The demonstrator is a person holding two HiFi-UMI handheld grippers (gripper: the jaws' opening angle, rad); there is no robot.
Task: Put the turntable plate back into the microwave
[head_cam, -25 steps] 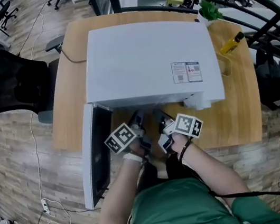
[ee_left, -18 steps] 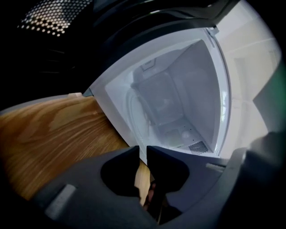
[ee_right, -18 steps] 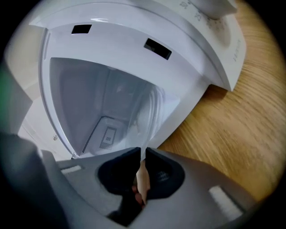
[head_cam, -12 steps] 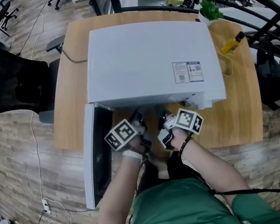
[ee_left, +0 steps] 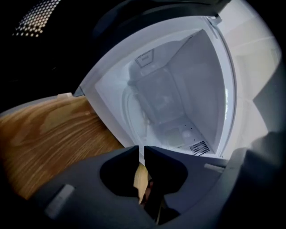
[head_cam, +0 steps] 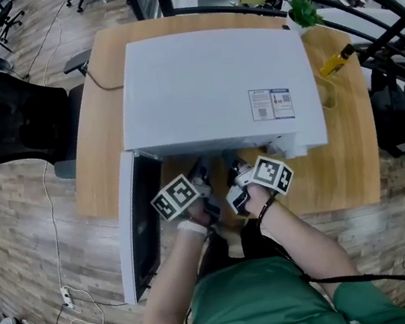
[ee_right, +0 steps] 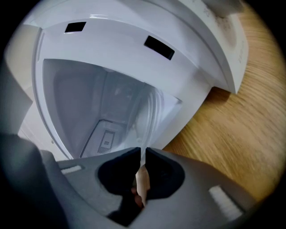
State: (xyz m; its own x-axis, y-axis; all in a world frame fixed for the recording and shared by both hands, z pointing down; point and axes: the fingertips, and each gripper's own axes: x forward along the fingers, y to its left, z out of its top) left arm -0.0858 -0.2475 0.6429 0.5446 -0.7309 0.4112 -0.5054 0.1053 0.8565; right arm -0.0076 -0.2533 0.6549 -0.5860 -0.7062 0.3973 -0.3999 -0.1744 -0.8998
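Dressed in a green short-sleeved top [head_cam: 251, 308]. White wristband [head_cam: 193, 229] just ahead of the top on the left, black strap [head_cam: 268, 212] on the right, thin black cable [head_cam: 363, 279] running beside the top. Dark grey left tool [ee_left: 140, 151] and right tool [ee_right: 142, 153], each under a black-and-white marker cube [head_cam: 174, 199].

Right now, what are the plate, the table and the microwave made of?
The plate: clear glass, probably; you see through it. The table: wood or wood-look, with brown grain lines. The microwave: smooth white shell, likely painted metal; can't be sure.
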